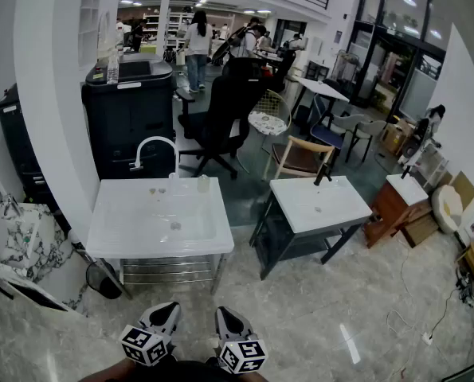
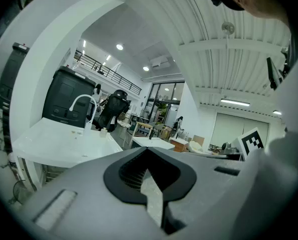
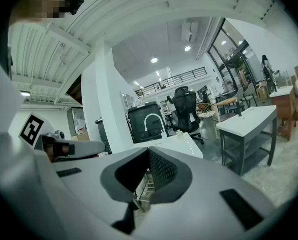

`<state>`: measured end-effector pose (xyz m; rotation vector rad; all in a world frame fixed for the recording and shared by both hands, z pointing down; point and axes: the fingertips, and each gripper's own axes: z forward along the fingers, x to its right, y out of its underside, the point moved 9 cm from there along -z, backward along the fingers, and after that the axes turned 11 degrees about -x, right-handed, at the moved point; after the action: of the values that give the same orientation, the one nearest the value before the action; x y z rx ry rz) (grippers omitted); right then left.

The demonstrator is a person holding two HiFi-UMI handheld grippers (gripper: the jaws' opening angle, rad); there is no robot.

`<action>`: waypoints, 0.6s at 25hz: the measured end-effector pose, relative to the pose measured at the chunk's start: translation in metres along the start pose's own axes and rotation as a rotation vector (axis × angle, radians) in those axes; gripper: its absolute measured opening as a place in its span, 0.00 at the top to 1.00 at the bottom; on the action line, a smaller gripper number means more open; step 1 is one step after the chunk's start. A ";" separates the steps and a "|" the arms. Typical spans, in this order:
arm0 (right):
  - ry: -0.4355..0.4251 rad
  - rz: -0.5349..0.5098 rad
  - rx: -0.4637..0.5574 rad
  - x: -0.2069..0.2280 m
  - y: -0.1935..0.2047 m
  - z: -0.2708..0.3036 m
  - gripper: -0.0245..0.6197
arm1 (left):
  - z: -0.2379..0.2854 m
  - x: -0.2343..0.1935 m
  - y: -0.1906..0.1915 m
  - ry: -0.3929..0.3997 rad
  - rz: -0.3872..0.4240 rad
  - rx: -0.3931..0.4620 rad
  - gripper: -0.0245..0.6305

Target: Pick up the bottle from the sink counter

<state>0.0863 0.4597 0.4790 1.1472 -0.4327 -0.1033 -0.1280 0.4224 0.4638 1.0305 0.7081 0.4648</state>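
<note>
White sink counter (image 1: 109,243) stands left of centre on marble floor. Curved white faucet (image 1: 155,143) rises at its back edge. Bottle (image 1: 203,184), small and pale, stands upright on the counter's back right corner, just right of the faucet (too small to make out cap or label). It also shows in the left gripper view (image 2: 103,131), beside the faucet base.

Left gripper (image 1: 168,309) and right gripper (image 1: 224,313) hang side by side in front of the counter, well short of its near edge, nothing touching. Left gripper jaws fully closed, tips meeting, nothing between them. Right gripper (image 3: 149,153) likewise: jaws together, empty.

Behind the counter: black copier (image 1: 129,118). To the counter's right: a second white basin stand (image 1: 320,205), apart from it.
</note>
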 end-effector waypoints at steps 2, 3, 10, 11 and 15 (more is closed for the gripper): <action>-0.002 -0.001 -0.002 0.003 -0.001 0.002 0.95 | 0.004 0.000 -0.001 0.001 0.001 0.002 0.96; -0.003 -0.001 -0.003 0.004 -0.001 0.003 0.95 | 0.005 0.000 -0.001 0.001 0.001 0.002 0.96; -0.006 0.005 -0.011 0.015 -0.001 0.004 0.95 | 0.019 0.004 -0.002 0.006 -0.002 -0.007 0.96; -0.006 0.010 -0.010 0.017 -0.001 0.004 0.95 | 0.020 0.005 -0.002 0.006 -0.003 -0.009 0.96; -0.002 0.043 0.000 0.027 -0.002 0.004 0.95 | 0.028 0.008 -0.003 0.003 -0.007 -0.011 0.96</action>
<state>0.1102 0.4476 0.4857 1.1370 -0.4582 -0.0672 -0.1022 0.4087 0.4682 1.0167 0.7111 0.4633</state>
